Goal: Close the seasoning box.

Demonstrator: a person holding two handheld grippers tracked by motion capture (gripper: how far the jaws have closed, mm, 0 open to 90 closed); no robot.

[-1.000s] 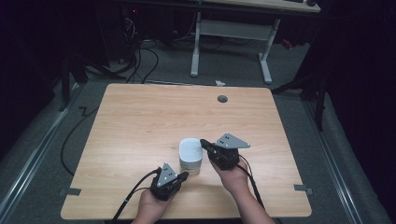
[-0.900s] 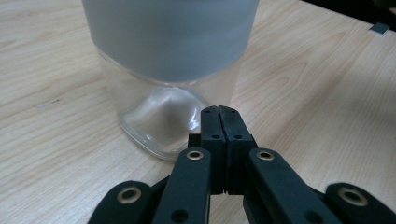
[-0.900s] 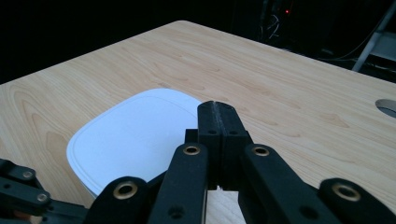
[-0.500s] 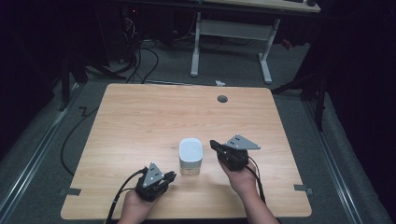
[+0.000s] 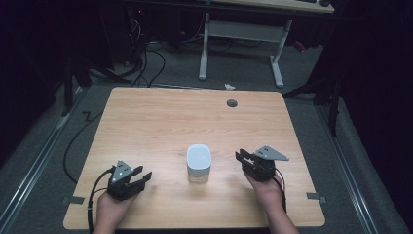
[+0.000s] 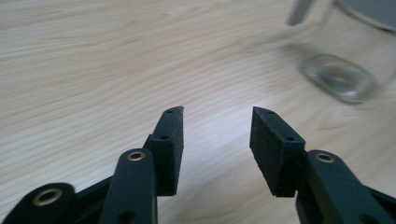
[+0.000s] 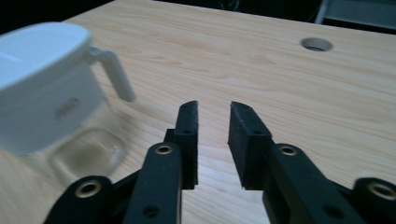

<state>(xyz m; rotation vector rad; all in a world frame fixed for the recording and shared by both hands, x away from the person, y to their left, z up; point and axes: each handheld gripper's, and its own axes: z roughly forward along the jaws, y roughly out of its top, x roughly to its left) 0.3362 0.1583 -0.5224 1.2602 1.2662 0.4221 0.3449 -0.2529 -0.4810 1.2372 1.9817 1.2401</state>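
We saw the clear glass jar with a white lid (image 5: 198, 163) standing upright on the table's near middle, untouched.

Lone jar (image 5: 198, 163) midtable (bare wood around)

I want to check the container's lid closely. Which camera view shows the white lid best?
The right gripper view: the white lid is near, with its tab clear. The high view shows its top small from above. The left gripper view catches a blurred edge.
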